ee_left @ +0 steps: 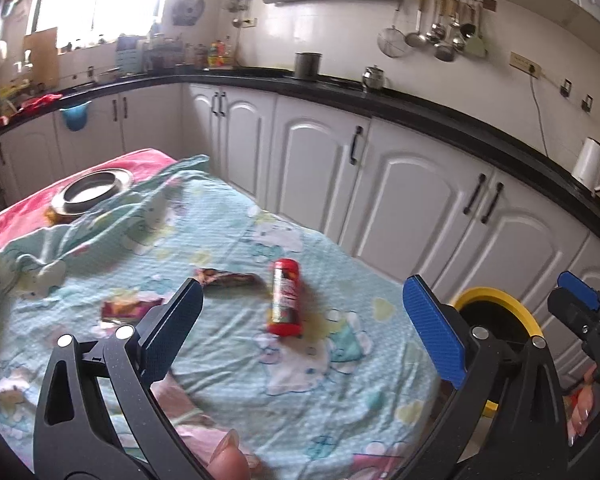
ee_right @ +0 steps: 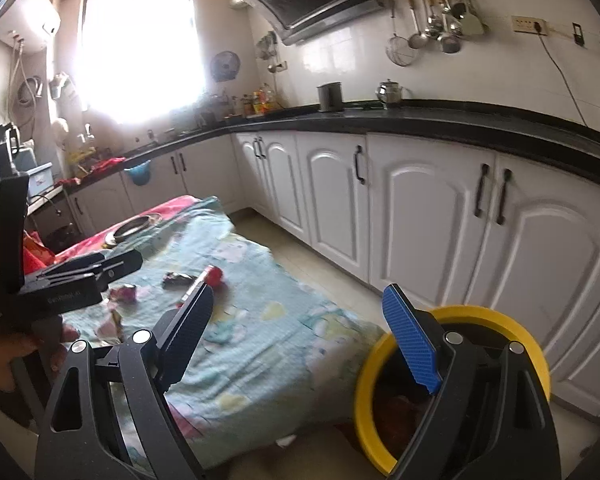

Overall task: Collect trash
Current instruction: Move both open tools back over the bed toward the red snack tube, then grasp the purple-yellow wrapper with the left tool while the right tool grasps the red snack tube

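Note:
A red bottle [ee_left: 286,300] lies on its side on the pale green patterned cloth [ee_left: 228,360]; it also shows in the right wrist view [ee_right: 214,274]. Crumpled wrappers [ee_left: 228,280] [ee_left: 128,308] lie to its left. My left gripper [ee_left: 303,282] is open and empty, short of the bottle. My right gripper [ee_right: 299,291] is also open and empty, above the cloth's right edge. A yellow-rimmed bin [ee_right: 480,312] stands on the floor just right of the table, with brownish trash inside. A hand holds the left gripper [ee_right: 100,264] at the left of the right wrist view.
A metal plate [ee_left: 92,192] sits at the far end of the table on a pink cloth [ee_left: 20,216]. White cabinets [ee_left: 420,200] under a black counter [ee_left: 380,96] run along the right. A strip of tiled floor [ee_right: 300,256] separates them from the table.

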`<state>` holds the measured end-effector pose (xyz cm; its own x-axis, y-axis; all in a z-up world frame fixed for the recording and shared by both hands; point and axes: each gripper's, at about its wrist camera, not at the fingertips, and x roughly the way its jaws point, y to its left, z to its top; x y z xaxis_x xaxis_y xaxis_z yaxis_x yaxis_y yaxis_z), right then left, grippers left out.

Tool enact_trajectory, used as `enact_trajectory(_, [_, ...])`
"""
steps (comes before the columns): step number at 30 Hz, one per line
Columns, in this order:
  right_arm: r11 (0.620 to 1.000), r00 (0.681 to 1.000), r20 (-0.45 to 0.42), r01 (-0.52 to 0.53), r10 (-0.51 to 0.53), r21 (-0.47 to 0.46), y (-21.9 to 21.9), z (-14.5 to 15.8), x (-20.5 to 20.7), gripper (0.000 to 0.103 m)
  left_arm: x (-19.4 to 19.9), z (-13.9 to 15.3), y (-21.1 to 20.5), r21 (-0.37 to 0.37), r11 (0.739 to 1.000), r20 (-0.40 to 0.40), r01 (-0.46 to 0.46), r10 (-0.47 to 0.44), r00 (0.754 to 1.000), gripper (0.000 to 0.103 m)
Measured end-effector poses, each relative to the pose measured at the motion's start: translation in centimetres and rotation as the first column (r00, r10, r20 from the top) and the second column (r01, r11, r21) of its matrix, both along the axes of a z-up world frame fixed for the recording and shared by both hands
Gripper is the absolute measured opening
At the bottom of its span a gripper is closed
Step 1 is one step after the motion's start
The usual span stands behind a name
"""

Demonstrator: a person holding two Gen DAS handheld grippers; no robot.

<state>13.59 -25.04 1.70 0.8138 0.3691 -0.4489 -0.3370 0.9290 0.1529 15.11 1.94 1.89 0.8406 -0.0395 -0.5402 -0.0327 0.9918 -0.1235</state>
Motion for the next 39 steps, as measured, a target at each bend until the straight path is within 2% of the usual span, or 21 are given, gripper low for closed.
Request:
enact_trajectory(10, [0.998, 0.998, 0.005, -0.064, 0.064, 0.007, 4.2, 0.8, 1.5, 0.084, -0.4, 0.1, 4.5, -0.013, 0.995, 0.009, -0.1, 0.1, 0.995, 0.092])
enact_trajectory(18, [0.994, 0.994, -0.015, -0.113, 0.113, 0.0, 7.3, 0.4, 2.4, 0.084, -0.3, -0.8, 7.9, -0.021, 0.986, -0.014, -0.168, 0.168, 0.986, 0.092])
enact_trajectory(28, [0.983, 0.979, -0.094, -0.183, 0.181, -0.009, 11.5, -1.7, 4.9, 0.084, 1.0, -3.8, 12.4, -0.011, 0.971, -0.113, -0.239, 0.236, 0.965, 0.092])
enact_trajectory(39, [0.971, 0.955, -0.204, -0.232, 0.215, -0.062, 16.1, -5.4, 8.5, 0.084, 4.5, -7.2, 14.3, 0.026, 0.977, -0.225, -0.21, 0.21, 0.951, 0.092])
